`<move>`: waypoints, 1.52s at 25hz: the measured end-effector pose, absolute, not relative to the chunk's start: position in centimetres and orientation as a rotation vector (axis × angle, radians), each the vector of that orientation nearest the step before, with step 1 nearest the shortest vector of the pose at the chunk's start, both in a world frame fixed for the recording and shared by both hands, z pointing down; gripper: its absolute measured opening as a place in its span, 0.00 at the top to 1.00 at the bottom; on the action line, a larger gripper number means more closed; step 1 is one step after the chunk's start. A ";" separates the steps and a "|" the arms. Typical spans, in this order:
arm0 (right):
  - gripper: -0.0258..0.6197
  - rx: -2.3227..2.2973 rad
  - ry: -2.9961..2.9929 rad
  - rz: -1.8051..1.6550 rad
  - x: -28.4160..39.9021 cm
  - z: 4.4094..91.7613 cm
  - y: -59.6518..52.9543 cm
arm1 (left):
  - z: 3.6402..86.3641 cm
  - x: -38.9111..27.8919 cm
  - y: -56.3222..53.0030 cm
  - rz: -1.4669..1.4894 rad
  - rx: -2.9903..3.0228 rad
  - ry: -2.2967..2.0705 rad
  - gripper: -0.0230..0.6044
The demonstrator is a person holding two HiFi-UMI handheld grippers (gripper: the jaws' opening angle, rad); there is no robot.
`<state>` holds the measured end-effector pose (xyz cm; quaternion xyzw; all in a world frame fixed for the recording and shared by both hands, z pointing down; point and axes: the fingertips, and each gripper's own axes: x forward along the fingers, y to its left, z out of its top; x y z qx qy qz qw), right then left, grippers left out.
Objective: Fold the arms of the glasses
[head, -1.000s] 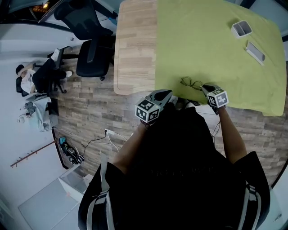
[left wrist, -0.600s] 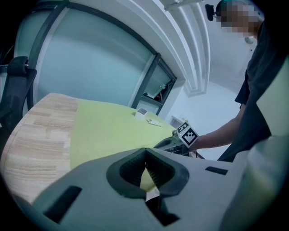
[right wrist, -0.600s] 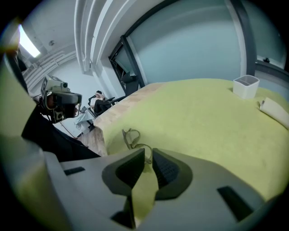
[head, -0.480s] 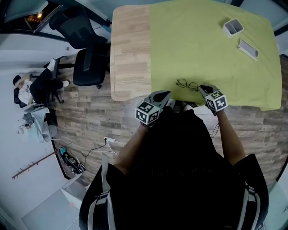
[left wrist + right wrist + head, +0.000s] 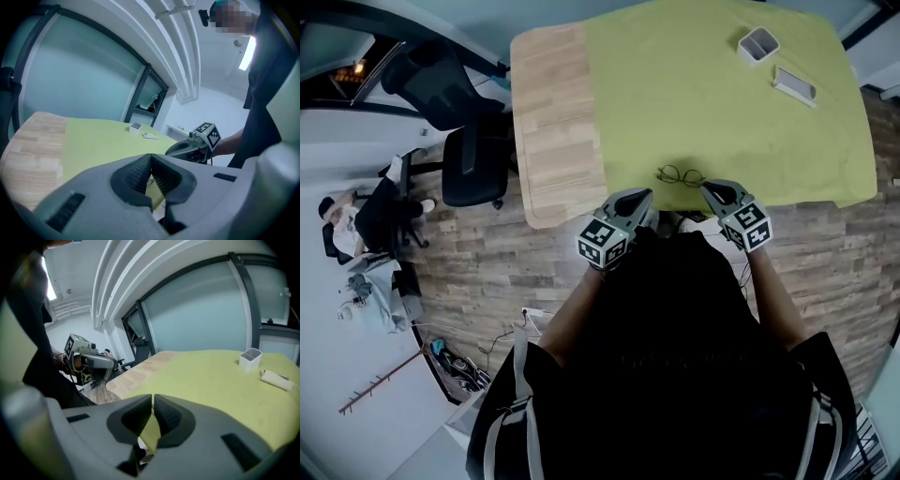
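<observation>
The thin dark-framed glasses [image 5: 680, 175] lie with their arms out on the green cloth [image 5: 712, 103], close to the table's near edge. My right gripper [image 5: 711, 191] sits just right of them and a little nearer to me, jaws shut and empty. My left gripper [image 5: 637, 199] hovers at the table's near edge, left of the glasses, also shut with nothing held. Neither gripper touches the glasses. Each gripper view shows the other gripper, the right gripper [image 5: 193, 146] and the left gripper [image 5: 91, 361], but not the glasses.
A small white open box [image 5: 757, 43] and a flat white case [image 5: 794, 86] lie at the cloth's far right. Bare wooden tabletop [image 5: 553, 122] runs along the left. Beyond it a black office chair [image 5: 459, 122] stands on the floor.
The head view has shifted, so the table sits further left and up in frame. Both grippers stay shut near the table's front edge, and the glasses have not moved on the cloth.
</observation>
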<state>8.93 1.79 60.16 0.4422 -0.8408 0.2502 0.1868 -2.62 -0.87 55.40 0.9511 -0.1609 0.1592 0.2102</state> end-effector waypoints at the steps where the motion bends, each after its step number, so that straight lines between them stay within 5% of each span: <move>1: 0.91 1.256 -2.378 0.694 8.7 59.5 2.0 | 54.9 -2.5 -0.9 0.430 2.666 -0.437 0.94; 16: 0.91 1.499 -2.489 0.566 7.0 48.8 3.5 | 47.3 -2.4 -1.8 0.205 2.779 -0.344 0.94; 38: 0.91 1.652 -2.458 0.504 2.8 46.0 6.3 | 46.4 -3.7 0.0 0.201 2.932 -0.134 0.94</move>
